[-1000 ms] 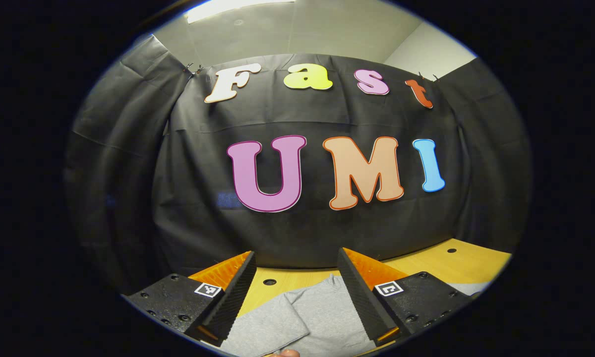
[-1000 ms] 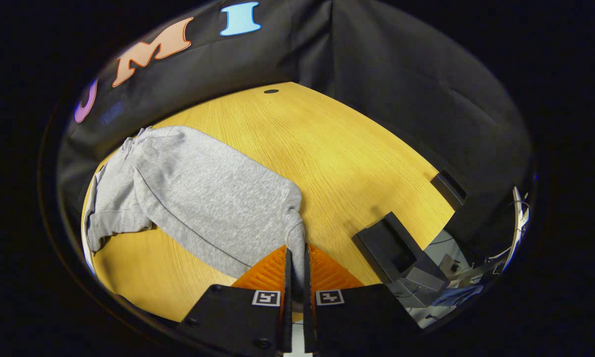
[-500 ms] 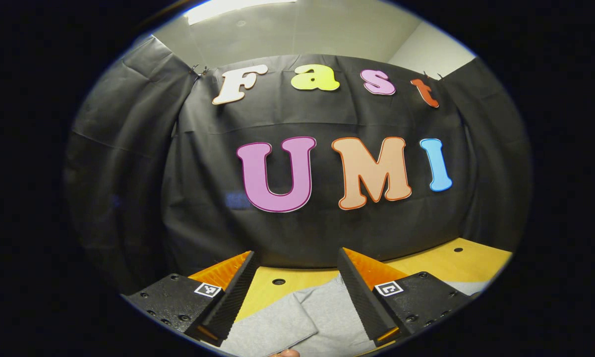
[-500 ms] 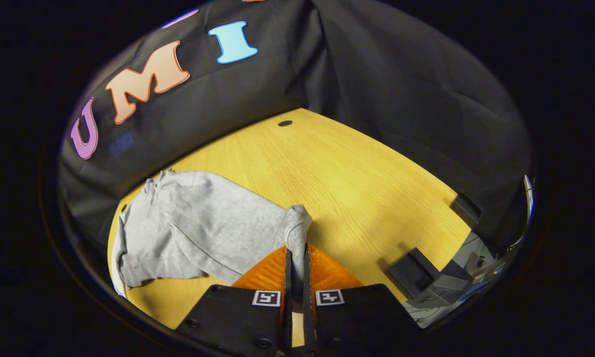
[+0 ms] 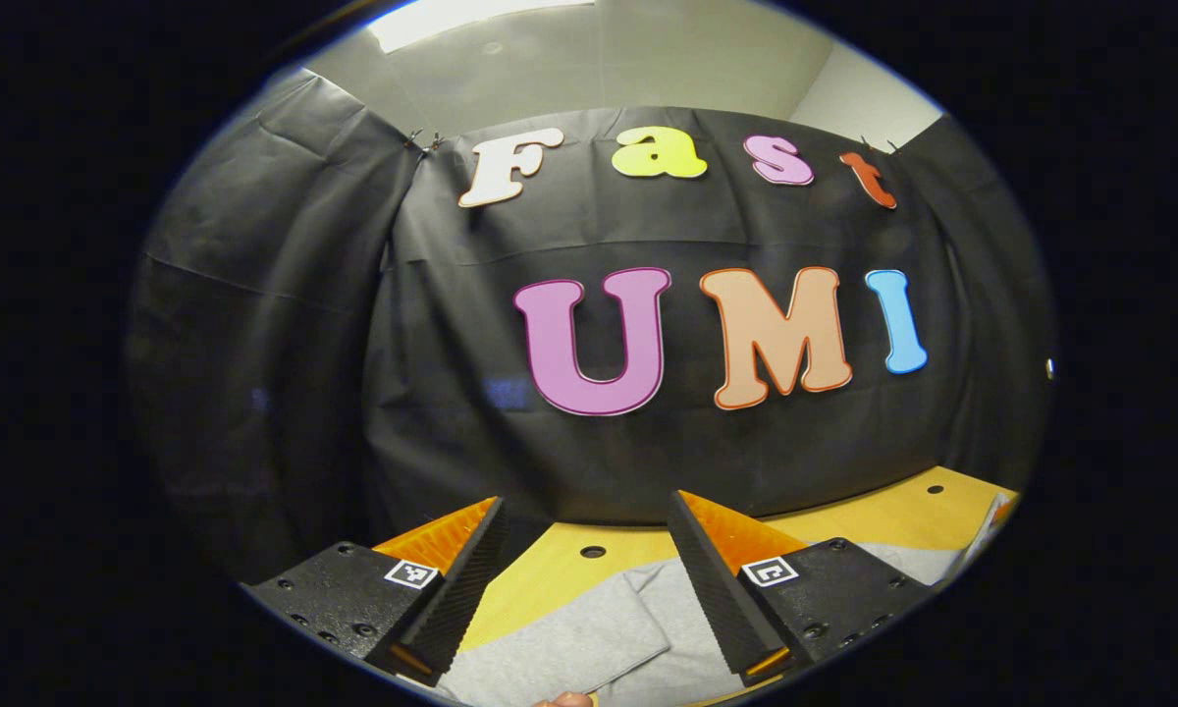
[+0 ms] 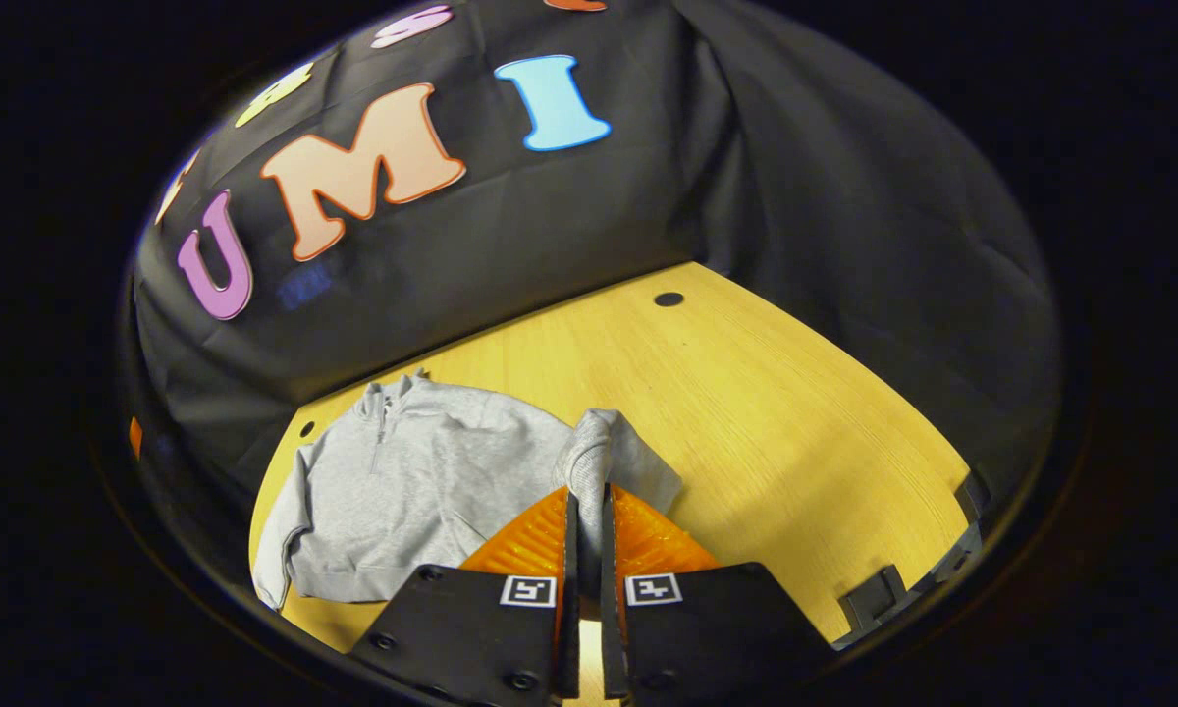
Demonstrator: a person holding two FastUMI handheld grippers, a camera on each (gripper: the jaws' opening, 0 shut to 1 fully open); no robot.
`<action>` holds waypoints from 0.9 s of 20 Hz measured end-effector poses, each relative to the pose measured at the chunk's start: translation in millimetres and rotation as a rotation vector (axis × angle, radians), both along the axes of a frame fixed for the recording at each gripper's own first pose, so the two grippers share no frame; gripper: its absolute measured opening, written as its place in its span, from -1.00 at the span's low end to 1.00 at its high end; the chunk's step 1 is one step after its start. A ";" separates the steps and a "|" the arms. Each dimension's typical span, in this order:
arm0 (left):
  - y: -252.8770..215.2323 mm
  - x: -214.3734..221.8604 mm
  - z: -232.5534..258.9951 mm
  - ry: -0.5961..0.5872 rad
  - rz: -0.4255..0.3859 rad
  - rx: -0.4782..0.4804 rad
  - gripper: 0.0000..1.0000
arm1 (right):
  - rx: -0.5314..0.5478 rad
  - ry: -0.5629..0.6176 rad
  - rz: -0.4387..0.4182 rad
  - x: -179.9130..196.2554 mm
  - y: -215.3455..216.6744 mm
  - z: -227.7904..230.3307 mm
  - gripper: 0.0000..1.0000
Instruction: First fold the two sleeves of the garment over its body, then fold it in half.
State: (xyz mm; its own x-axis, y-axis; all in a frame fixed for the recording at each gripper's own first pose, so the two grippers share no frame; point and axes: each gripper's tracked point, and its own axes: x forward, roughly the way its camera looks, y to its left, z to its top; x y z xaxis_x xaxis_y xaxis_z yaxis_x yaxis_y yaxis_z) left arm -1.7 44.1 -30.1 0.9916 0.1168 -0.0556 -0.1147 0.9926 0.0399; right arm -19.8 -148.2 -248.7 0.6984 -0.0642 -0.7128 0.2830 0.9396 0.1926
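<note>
A grey zip-neck sweatshirt lies on the wooden table, collar toward the cloth wall. In the right gripper view my right gripper is shut on the cuff of one sleeve, which is lifted off the table and bunched just ahead of the fingers. In the left gripper view my left gripper stands open above another part of the grey sweatshirt, nothing between its fingers. A bit of a hand shows at the bottom edge there.
The black cloth wall closes the table's far side. Round holes are set in the tabletop near the wall. Black brackets sit at the table's right edge. Bare wood spreads right of the sweatshirt.
My right gripper has raised the sleeve cuff and carried it in over the sweatshirt's body, the view tilting up toward the wall. The left gripper has shifted slightly left, still open.
</note>
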 end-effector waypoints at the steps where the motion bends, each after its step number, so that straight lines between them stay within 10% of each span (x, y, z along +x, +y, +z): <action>1: 6.3 -2.2 -1.0 0.002 0.015 0.004 0.93 | 0.002 -0.006 0.020 7.6 7.8 1.2 -0.77; 18: 94.4 -47.2 -15.8 0.062 0.229 0.026 0.92 | 0.101 -0.110 0.225 127.5 147.5 25.9 -0.77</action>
State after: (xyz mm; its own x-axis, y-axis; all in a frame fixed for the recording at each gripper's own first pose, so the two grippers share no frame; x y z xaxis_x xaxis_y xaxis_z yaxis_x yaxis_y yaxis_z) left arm -48.9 138.5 -45.9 0.9337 0.3408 -0.1094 -0.3336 0.9394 0.0792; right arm 107.8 -0.7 -222.8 0.7608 0.1688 -0.6266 0.0417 0.9508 0.3069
